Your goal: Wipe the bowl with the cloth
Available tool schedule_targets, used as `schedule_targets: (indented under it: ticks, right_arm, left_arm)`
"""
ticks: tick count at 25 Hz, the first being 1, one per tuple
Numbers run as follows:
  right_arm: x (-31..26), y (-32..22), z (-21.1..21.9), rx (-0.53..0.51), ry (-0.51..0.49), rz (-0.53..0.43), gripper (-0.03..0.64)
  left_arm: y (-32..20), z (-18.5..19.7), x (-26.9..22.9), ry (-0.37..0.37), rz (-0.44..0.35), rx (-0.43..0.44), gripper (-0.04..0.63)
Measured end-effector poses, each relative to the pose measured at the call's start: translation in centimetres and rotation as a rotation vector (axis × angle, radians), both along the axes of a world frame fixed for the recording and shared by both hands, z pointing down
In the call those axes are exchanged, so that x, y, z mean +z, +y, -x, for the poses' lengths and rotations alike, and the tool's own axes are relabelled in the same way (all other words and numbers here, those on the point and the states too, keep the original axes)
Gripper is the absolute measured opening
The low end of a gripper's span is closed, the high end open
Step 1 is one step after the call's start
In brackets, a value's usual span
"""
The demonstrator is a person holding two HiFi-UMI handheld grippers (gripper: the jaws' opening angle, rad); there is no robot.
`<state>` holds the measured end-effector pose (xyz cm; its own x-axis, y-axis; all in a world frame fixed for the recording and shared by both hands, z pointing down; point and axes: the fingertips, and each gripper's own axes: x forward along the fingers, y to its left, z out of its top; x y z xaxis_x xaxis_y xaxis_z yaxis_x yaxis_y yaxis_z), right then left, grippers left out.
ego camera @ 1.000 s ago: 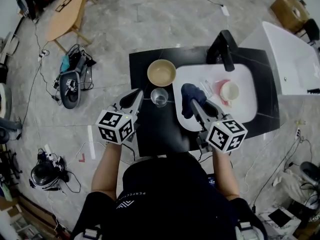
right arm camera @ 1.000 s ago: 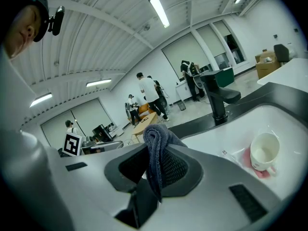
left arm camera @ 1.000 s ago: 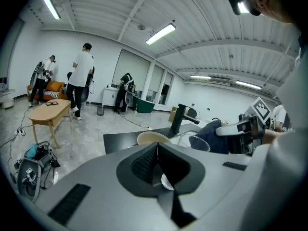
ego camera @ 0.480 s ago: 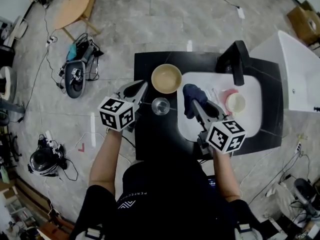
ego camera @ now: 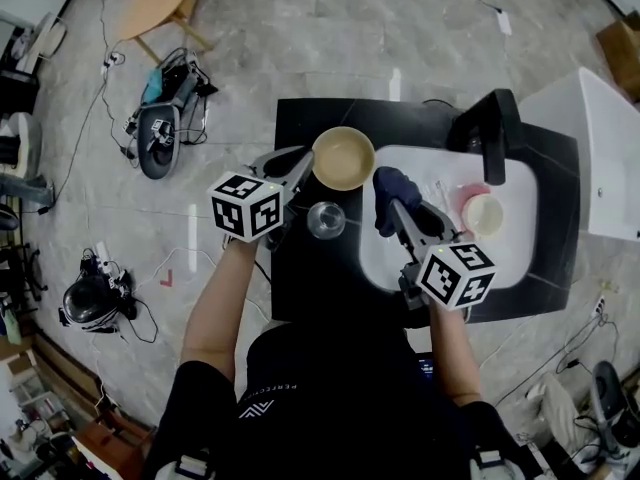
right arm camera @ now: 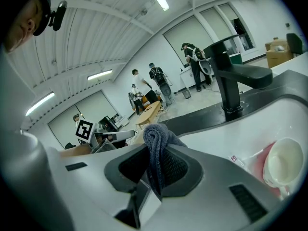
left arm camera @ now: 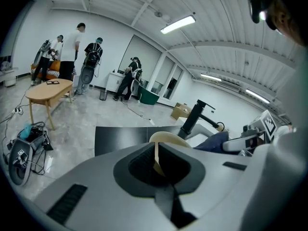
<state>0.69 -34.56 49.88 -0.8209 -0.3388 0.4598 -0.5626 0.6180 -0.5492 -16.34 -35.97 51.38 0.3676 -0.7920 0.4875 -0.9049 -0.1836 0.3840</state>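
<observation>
The bowl (ego camera: 343, 157) is at the back of the black counter (ego camera: 310, 278). It looks hard and smooth, so it may slip. My left hand-held gripper (ego camera: 303, 161) pinches its thin rim. My right hand-held gripper (ego camera: 398, 204) squeezes the soft, floppy cloth (ego camera: 391, 182) just beside it. I cannot tell if the bowl is lifted.

Bowl (ego camera: 343, 158) left of cloth (ego camera: 394, 186)

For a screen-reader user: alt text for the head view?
From above: the left gripper grips the rim of a tan bowl, the right gripper holds a dark blue cloth over a white sink, and a glass stands between them.
</observation>
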Motion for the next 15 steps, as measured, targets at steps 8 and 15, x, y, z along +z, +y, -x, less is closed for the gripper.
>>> schedule_targets:
  ticks: [8, 15]
  right_arm:
    - [1.2, 0.0, 0.2, -0.015, 0.004, 0.024, 0.083]
    - [1.7, 1.0, 0.8, -0.032, 0.003, 0.041, 0.083]
  left_arm:
    - [-0.9, 0.1, 2.0, 0.050, 0.074, -0.007, 0.081]
    - [-1.6, -0.1, 1.8, 0.077, 0.098, 0.011, 0.089]
